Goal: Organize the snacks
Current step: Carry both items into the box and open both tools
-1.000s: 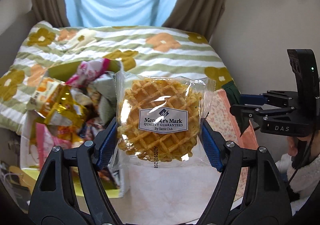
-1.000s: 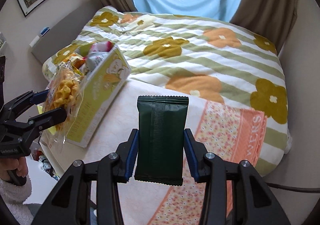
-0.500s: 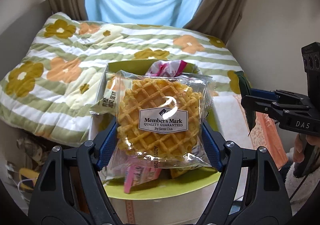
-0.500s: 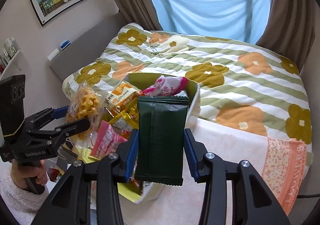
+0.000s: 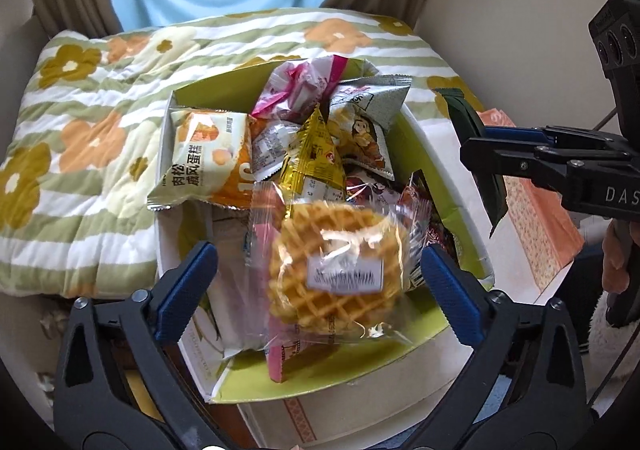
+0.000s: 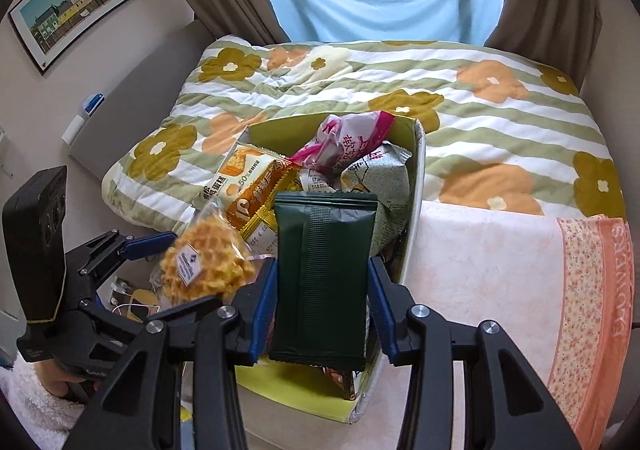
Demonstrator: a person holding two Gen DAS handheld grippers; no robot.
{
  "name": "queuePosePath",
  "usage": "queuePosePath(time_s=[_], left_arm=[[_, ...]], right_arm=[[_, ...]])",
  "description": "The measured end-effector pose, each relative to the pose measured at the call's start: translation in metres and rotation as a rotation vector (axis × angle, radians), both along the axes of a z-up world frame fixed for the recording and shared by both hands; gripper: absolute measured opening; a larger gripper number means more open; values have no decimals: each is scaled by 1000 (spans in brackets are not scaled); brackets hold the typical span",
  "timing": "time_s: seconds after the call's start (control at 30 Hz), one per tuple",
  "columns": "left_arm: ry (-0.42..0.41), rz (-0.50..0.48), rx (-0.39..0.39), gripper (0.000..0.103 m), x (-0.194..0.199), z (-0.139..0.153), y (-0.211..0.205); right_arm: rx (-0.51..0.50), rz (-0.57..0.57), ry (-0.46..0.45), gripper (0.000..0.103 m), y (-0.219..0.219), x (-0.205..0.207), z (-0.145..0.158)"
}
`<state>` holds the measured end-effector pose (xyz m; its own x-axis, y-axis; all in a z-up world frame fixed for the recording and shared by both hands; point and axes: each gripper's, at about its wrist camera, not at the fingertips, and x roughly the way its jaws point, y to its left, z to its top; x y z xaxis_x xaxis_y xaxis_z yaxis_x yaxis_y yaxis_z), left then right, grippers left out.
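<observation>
left gripper [image 5: 316,278] hangs above the open cardboard box with lime-green inner flaps [image 5: 448,186], its jaws opening, blue pads wide apart and clear of the wrapper on both sides. the round golden waffle in a clear plastic wrapper with a white label [image 5: 340,270] sits between the pads but is not pressed by either; whether it already rests on the heap below or is mid-drop cannot be told, and it looks slightly blurred. under and behind it, the box is heaped with packets: an orange-and-white cake packet with chinese print [image 5: 204,162] at the left, a yellow foil sachet [image 5: 316,158] in the middle, a pink-and-white wrapper [image 5: 300,90] at the far end, a grey packet with a cartoon figure [image 5: 368,122] to the right. right gripper [image 6: 322,286] is clamped on a dark green matte foil pouch [image 6: 324,278], upright, both blue pads pressing its long edges, held over the near end of the box. box stands at the edge of a quilt with green stripes and orange and olive flowers [image 6: 480,90]; beside it a pale pink cloth with an orange floral border [image 6: 500,270].
</observation>
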<state>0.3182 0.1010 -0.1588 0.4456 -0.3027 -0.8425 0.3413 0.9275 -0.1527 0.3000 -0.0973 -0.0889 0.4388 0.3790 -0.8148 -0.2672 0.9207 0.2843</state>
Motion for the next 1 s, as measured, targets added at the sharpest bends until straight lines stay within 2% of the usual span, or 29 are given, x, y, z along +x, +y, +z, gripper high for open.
queuePosePath(time_s=[0.2,0.37,0.63,0.67,0.7,0.73,0.8,1.0], left_arm=[[27,83,9,102,-12,-4,19],[18,144,12,102,-18,-2,31],[-4,170,17,102,-24,6,46],[-18,170,19,102,-26,8,48],[-28,168,23,102,-28,10,49],[-28,164,27,102,-29,11,50],[-29,160,39,102,-31,11,52],[-29,132,34,102,-32,11,55]], right_arm=[[5,27,-9,40,-1,2,1],[9,53,1,40,7,7,-4],[52,34,43,43,19,19,-7],[54,25,38,45,20,19,-7],[58,18,33,57,21,19,-6],[59,10,29,79,22,17,-5],[47,-28,6,97,21,13,-2],[8,-100,10,97,19,-5,-5]])
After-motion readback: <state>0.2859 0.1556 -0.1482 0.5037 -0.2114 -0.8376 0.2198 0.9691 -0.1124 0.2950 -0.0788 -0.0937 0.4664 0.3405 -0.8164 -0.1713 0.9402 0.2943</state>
